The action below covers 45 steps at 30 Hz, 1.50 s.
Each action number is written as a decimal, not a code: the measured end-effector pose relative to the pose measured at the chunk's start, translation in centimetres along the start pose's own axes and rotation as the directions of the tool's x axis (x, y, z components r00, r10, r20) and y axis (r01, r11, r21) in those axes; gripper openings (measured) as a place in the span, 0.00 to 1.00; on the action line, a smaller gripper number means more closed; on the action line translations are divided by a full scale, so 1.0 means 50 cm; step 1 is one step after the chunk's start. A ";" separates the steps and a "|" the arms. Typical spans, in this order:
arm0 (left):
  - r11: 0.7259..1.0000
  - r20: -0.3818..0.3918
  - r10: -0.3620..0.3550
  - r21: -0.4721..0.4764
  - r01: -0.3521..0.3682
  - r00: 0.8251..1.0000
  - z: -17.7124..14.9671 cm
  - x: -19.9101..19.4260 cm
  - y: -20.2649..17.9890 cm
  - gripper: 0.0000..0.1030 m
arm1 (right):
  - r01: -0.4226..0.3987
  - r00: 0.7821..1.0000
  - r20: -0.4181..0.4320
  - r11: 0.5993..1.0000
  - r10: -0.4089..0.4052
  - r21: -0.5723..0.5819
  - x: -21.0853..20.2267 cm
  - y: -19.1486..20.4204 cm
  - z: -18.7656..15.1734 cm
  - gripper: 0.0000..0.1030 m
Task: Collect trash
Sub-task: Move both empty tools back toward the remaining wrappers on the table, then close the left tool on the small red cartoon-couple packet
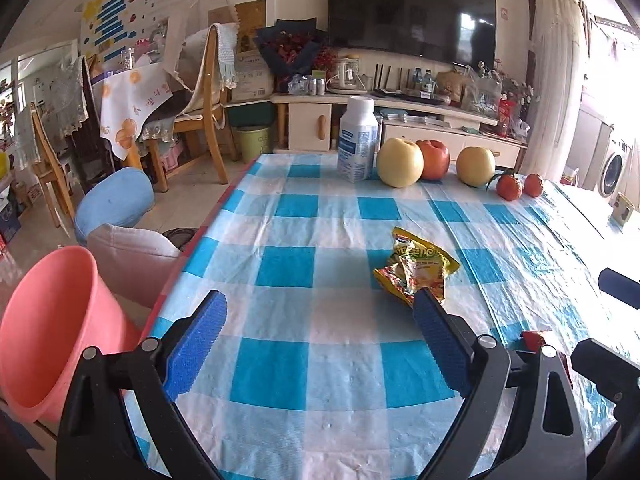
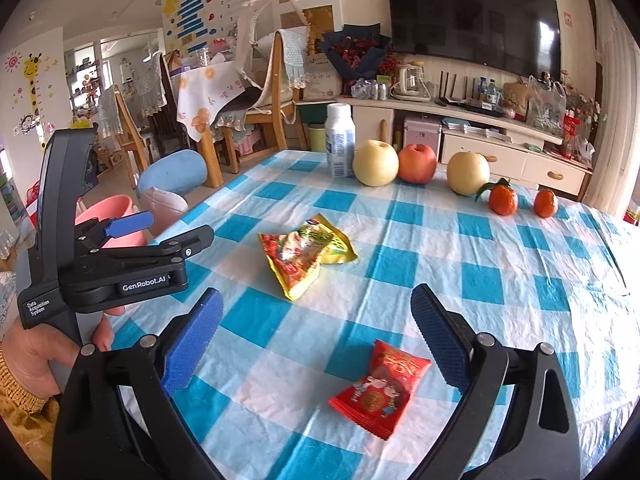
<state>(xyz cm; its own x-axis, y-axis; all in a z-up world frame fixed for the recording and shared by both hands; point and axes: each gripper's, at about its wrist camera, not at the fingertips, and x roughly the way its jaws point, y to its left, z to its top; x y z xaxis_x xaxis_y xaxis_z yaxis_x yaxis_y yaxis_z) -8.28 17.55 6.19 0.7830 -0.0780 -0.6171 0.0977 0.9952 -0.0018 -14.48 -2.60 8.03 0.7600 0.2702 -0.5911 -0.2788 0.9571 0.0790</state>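
At the bottom of the right wrist view, the right tool (image 2: 316, 336) stands spread wide and empty around the red packet (image 2: 380, 390), which lies flat on the checked surface (image 2: 520, 280). The packet looks light, thin and crinkly; a pinch at one crimped end should hold. The left tool (image 1: 320, 320), likewise wide and empty, fronts the yellow wrapper (image 1: 416, 266) at mid-frame. The pink bucket (image 1: 52, 328) sits lower left.
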 end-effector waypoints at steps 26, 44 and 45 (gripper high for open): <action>0.931 -0.119 -0.306 0.168 0.323 0.944 -0.046 0.008 -0.214 0.90 | 0.080 0.995 -0.070 0.990 -0.072 0.119 0.013 -0.197 -0.031 0.93; 0.910 -0.280 -0.285 0.221 0.351 0.917 -0.104 0.069 -0.350 0.75 | 0.102 0.994 -0.074 0.964 -0.086 0.244 -0.001 -0.304 -0.021 0.93; 0.914 -0.285 -0.277 0.217 0.343 0.918 -0.104 0.076 -0.350 0.74 | 0.100 0.994 -0.075 0.965 -0.084 0.242 0.001 -0.303 -0.021 0.93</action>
<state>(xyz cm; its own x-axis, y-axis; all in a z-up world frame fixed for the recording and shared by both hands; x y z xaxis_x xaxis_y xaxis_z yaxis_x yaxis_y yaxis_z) -10.22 0.14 -0.20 0.5164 -0.3308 -0.7899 0.4915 0.8698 -0.0430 -10.84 -17.20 5.98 0.7347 0.1799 -0.6541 -0.0509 0.9761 0.2114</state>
